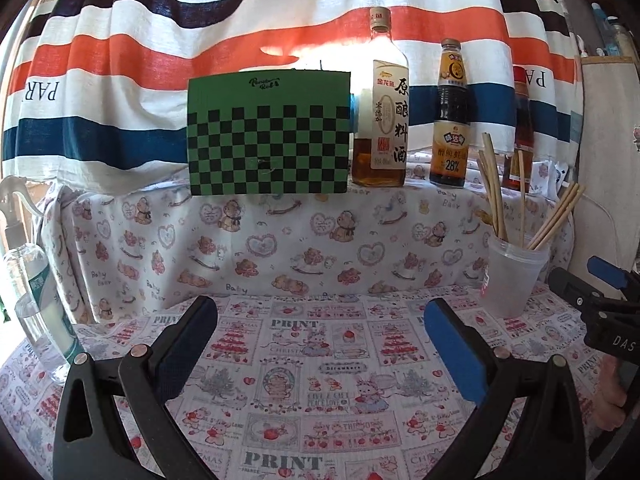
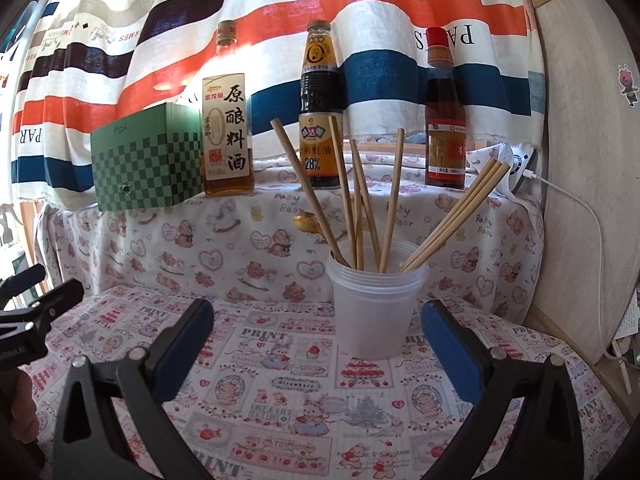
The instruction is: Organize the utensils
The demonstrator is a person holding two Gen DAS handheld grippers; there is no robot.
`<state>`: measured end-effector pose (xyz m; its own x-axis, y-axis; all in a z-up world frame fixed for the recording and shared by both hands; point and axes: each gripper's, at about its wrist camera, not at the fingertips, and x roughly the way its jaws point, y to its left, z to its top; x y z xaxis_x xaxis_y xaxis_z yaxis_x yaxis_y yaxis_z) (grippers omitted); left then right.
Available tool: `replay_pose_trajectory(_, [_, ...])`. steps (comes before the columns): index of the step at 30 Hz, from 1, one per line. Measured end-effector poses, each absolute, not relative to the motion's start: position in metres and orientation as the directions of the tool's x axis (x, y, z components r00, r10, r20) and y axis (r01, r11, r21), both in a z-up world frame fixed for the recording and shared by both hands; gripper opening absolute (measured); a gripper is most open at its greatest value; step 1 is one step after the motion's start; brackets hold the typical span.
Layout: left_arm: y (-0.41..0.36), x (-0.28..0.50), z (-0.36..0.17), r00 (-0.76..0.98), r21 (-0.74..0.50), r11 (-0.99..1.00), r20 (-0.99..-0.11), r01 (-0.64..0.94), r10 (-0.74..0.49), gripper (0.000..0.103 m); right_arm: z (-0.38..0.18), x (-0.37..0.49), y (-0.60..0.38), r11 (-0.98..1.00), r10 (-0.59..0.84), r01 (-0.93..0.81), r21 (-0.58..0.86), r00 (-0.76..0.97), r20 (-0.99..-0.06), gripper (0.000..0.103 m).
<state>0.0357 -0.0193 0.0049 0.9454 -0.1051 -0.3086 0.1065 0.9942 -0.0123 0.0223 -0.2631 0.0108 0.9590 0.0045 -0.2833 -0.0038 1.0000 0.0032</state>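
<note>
A translucent plastic cup (image 2: pixel 374 312) stands upright on the printed tablecloth, holding several wooden chopsticks (image 2: pixel 390 200) and a gold spoon (image 2: pixel 310 222) that lean outward. My right gripper (image 2: pixel 318 340) is open and empty, just in front of the cup. My left gripper (image 1: pixel 320 340) is open and empty over the cloth, left of the cup (image 1: pixel 512 280) and its chopsticks (image 1: pixel 494 188). The right gripper also shows at the right edge of the left wrist view (image 1: pixel 600 304).
On a raised ledge behind stand a green checkered box (image 1: pixel 268 136), a cooking wine bottle (image 1: pixel 382 116), a dark sauce bottle (image 1: pixel 450 120) and a red-capped bottle (image 2: pixel 444 116). A clear spray bottle (image 1: pixel 36 292) stands at the left. A striped curtain hangs behind.
</note>
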Motion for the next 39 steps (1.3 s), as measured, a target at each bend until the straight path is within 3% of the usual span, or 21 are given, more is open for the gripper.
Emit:
replay_pose_trajectory(11, [-0.024,0.026,0.008,0.961,0.018,0.997,-0.267,0.077,-0.069,0.103,0.011,0.022,-0.261,1.0,0.006,-0.008,-0.004,0.959,-0.284,0.103])
replay_pose_trajectory(39, [-0.024,0.028,0.006,0.957,0.009,0.996,-0.28,0.087,-0.081,0.103,0.011,0.022,-0.262,1.0,0.005,-0.006,-0.003,0.959,-0.285,0.103])
